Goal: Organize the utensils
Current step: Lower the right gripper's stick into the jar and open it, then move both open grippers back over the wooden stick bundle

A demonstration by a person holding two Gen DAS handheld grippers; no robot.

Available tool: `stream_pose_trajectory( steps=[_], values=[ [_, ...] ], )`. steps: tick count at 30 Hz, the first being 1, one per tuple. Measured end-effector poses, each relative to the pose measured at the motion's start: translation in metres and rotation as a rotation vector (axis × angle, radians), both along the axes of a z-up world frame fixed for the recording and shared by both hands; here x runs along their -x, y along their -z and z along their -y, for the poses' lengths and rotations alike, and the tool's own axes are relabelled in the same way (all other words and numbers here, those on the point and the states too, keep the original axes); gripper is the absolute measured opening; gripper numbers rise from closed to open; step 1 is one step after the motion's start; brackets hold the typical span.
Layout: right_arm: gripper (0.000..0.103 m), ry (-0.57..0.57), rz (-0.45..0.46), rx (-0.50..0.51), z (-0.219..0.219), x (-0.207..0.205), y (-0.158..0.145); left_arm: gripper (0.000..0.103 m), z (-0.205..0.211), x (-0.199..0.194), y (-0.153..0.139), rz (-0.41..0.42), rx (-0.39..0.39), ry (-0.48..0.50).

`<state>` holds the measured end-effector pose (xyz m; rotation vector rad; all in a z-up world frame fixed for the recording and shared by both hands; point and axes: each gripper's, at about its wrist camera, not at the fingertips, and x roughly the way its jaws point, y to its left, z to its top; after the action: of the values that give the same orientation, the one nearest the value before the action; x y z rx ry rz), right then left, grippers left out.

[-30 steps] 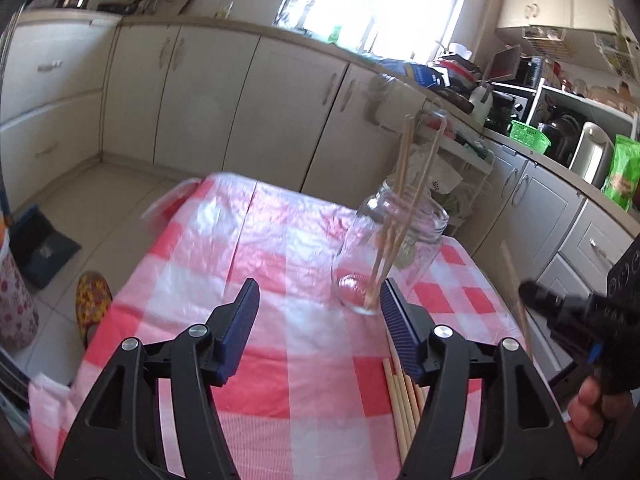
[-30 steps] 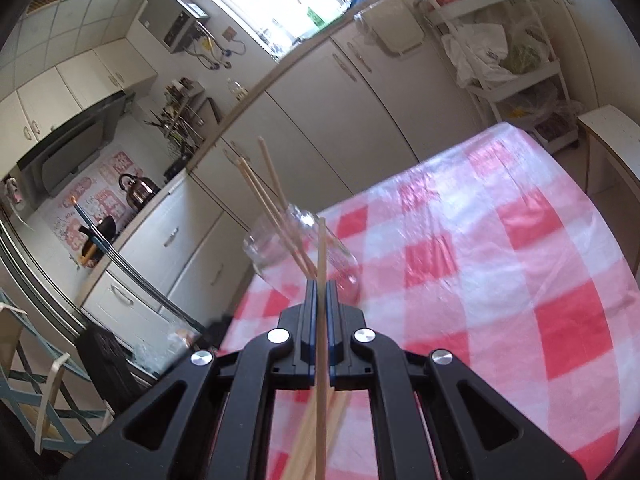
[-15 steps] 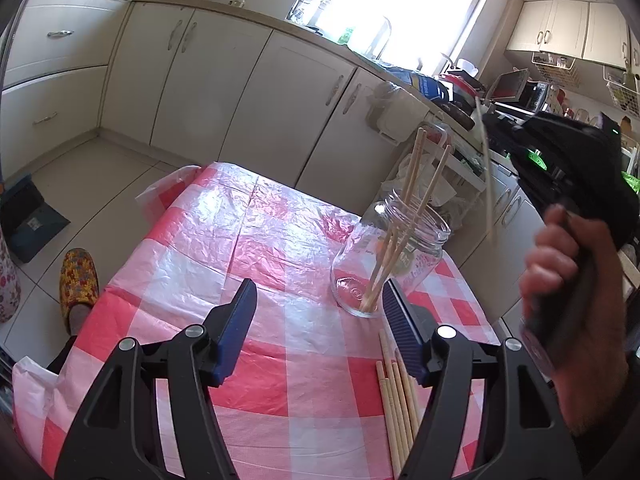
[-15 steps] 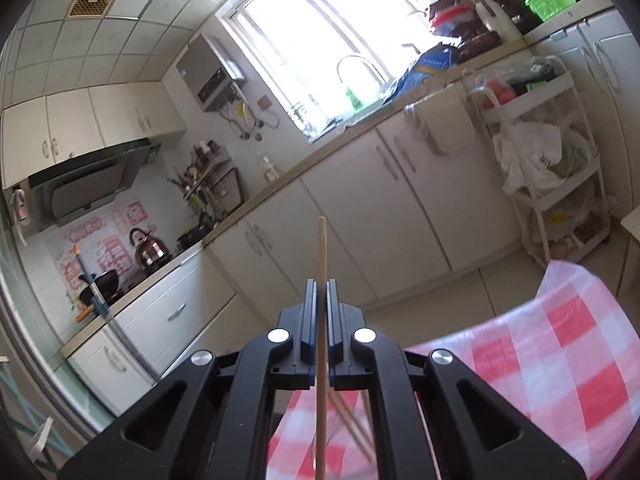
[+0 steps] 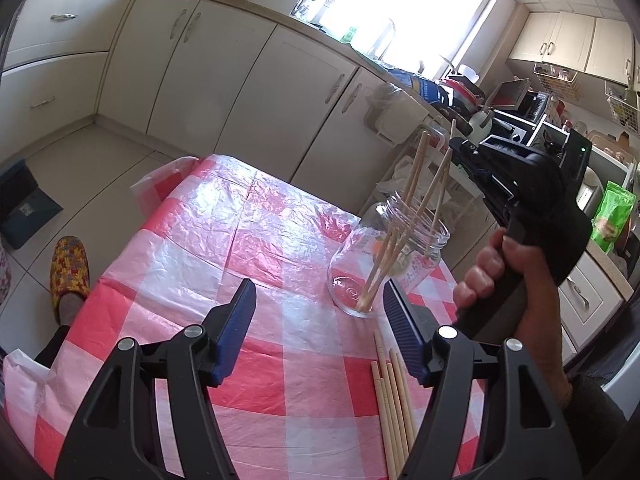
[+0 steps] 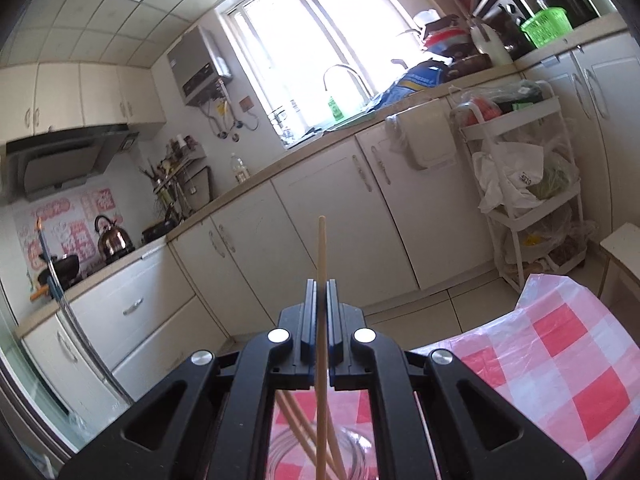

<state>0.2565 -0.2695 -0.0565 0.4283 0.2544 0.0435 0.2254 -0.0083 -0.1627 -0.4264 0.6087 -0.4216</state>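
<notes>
A clear glass jar [image 5: 390, 258] stands on the red-and-white checked tablecloth [image 5: 208, 240], with three wooden chopsticks [image 5: 416, 176] leaning in it. Several loose chopsticks [image 5: 394, 400] lie flat near the table's front edge. My left gripper [image 5: 318, 302] is open just in front of the jar, and nothing is between its fingers. A hand [image 5: 500, 268] holds my right gripper [image 6: 320, 292] above the jar, shut on one chopstick [image 6: 321, 256] that stands nearly upright. The stick's lower end points down into the jar's mouth [image 6: 360, 452].
White cabinets [image 5: 256, 80] and a cluttered counter run behind the table. A white trolley [image 6: 528, 184] with bags stands by the far table corner, a pale stool [image 6: 624, 246] beside it. A foot in a patterned slipper [image 5: 70, 272] rests on the floor at the left.
The right gripper carried its chopstick up from the table's right side to above the jar and tilted up toward the cabinets. The left gripper hardly moved.
</notes>
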Motion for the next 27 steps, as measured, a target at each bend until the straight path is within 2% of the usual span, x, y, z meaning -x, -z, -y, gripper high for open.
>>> stream_pose_trajectory(
  steps=[9,11,12,15,21,24,27],
  values=[
    [0.005,-0.084,-0.1,0.078,-0.014,0.021,0.009,0.063,0.005,0.006,-0.003,-0.005,-0.04,-0.015],
    [0.015,-0.109,-0.122,0.089,-0.016,0.032,0.009,0.063,0.006,0.009,-0.006,-0.012,-0.053,-0.019],
    [0.025,-0.11,-0.127,0.089,-0.015,0.04,0.008,0.063,0.005,0.01,-0.007,-0.015,-0.058,-0.021],
    [0.026,-0.135,-0.177,0.077,-0.012,0.068,0.011,0.064,0.005,0.016,-0.012,-0.025,-0.09,-0.03],
    [0.025,-0.22,-0.454,0.1,-0.021,0.123,0.056,0.068,0.005,0.034,-0.019,-0.044,-0.146,-0.02],
    [0.022,-0.239,-0.551,0.108,-0.027,0.137,0.08,0.068,0.011,0.044,-0.021,-0.053,-0.176,-0.007],
    [0.021,-0.226,-0.604,0.099,-0.027,0.139,0.093,0.068,0.015,0.054,-0.024,-0.058,-0.201,-0.002]
  ],
)
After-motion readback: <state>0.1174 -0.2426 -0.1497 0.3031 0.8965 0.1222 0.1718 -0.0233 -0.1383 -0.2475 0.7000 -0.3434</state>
